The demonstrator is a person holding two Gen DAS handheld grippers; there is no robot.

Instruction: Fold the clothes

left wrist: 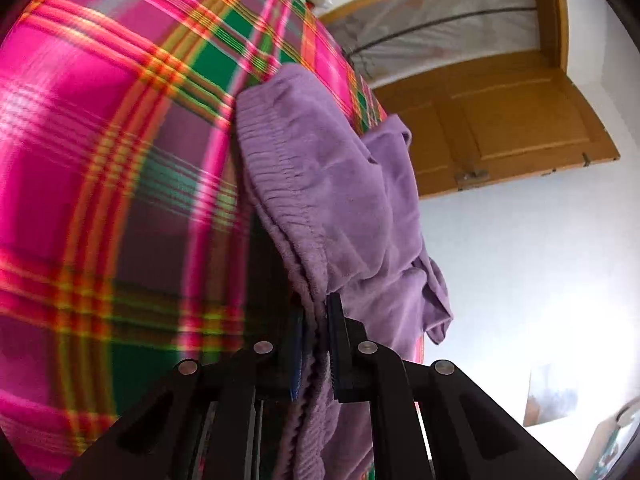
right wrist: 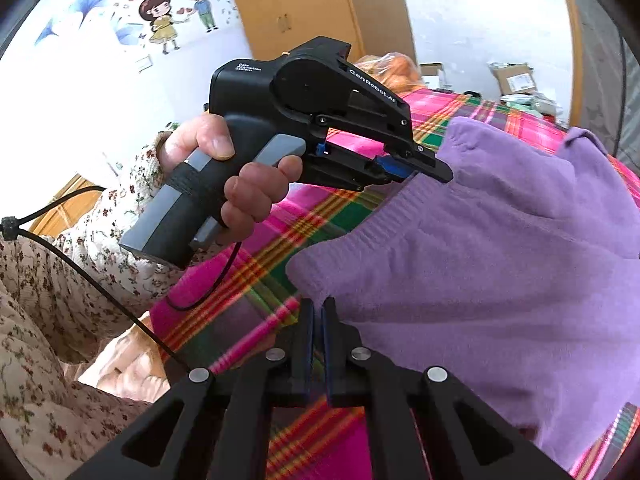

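Note:
A purple fleece garment [left wrist: 320,168] with a ribbed elastic waistband lies partly lifted over a pink-and-green plaid bedspread [left wrist: 100,140]. My left gripper [left wrist: 318,304] is shut on the waistband edge, and the cloth hangs down between its fingers. In the right wrist view the same garment [right wrist: 480,260] spreads to the right over the bedspread [right wrist: 260,248]. My right gripper [right wrist: 317,304] is shut on its near corner. A hand [right wrist: 248,196] holds the left gripper [right wrist: 440,172], whose tip is clamped on the far waistband end.
A wooden door [left wrist: 500,120] stands open beyond the bed's edge. A wardrobe [right wrist: 296,4], cardboard boxes [right wrist: 516,78] and an orange bag [right wrist: 396,66] lie past the bed. A black cable [right wrist: 100,280] runs over the person's floral sleeve [right wrist: 60,320].

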